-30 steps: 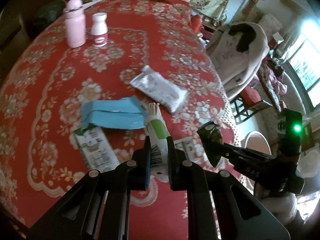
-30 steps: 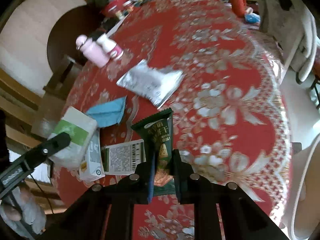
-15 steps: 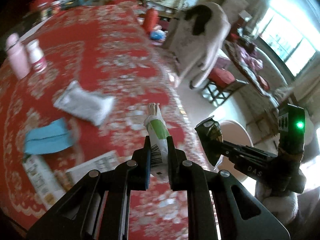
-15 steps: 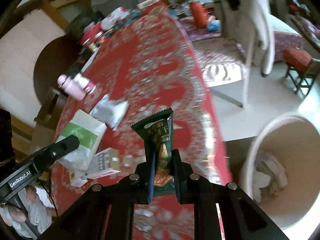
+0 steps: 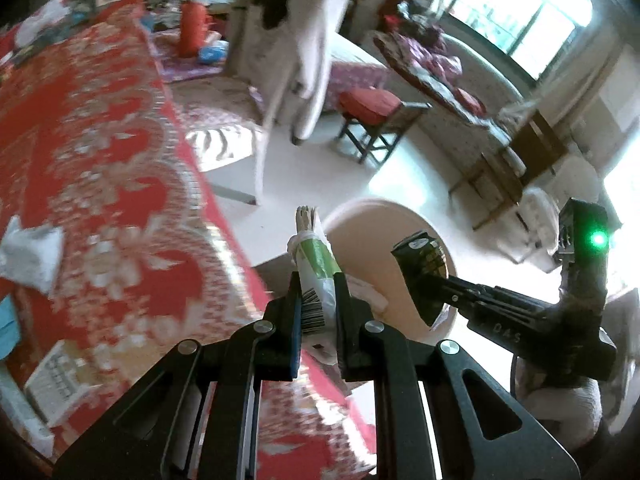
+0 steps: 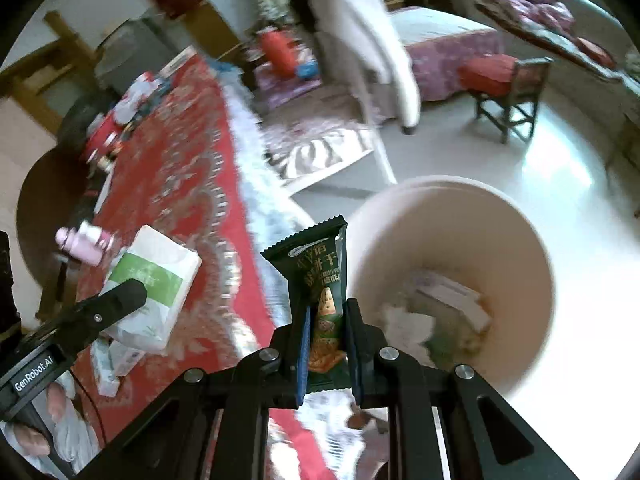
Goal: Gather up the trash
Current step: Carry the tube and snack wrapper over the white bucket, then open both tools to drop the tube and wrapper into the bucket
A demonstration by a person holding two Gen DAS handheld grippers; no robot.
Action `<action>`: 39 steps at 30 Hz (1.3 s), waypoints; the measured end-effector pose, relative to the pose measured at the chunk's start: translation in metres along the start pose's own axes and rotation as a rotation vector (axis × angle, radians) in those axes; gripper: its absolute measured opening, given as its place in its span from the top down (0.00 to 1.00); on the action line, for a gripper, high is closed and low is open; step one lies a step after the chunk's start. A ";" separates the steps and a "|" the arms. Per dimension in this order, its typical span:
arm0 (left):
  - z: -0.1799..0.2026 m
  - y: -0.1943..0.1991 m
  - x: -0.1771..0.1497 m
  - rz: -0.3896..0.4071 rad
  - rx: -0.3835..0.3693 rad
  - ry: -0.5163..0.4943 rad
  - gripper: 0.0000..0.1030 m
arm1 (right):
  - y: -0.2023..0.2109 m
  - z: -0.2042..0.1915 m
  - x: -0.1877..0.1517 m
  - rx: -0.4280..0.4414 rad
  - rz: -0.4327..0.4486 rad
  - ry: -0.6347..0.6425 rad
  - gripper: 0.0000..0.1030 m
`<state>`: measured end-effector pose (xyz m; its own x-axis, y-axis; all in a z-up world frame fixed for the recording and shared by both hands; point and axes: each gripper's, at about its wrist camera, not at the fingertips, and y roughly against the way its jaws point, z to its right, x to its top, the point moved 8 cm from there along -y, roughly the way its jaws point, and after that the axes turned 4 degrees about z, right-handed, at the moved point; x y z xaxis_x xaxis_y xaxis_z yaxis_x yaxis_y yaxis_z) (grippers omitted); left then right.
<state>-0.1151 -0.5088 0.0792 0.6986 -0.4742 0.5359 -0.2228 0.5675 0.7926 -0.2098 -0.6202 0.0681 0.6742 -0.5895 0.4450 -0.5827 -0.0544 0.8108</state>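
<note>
Gripping a white-and-green packet (image 5: 316, 276) between its narrowed fingers, the left gripper (image 5: 318, 300) hangs at the edge of a table with a red floral cloth (image 5: 92, 184). The right gripper (image 6: 326, 332) pinches a dark green cracker wrapper (image 6: 320, 276) upright. A pale round bin (image 6: 532, 240) stands on the floor just beyond the table edge, with paper scraps (image 6: 408, 324) inside. Both held items are near its rim. A silver pouch (image 5: 32, 252), blurred, lies on the cloth.
</note>
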 end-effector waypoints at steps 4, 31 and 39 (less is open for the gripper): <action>0.027 -0.022 -0.002 -0.028 -0.020 -0.035 0.89 | 0.009 0.033 -0.003 -0.030 0.005 -0.050 0.85; 0.057 -0.085 -0.019 -0.098 -0.005 -0.027 0.89 | -0.001 0.089 -0.015 -0.062 -0.055 -0.098 0.85; 0.058 -0.089 -0.023 -0.101 0.011 -0.026 0.89 | -0.008 0.089 -0.015 -0.066 -0.069 -0.094 0.85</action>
<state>-0.1511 -0.5875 0.0127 0.6998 -0.5462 0.4603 -0.1595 0.5086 0.8461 -0.2557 -0.6825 0.0207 0.6645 -0.6593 0.3518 -0.5028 -0.0462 0.8632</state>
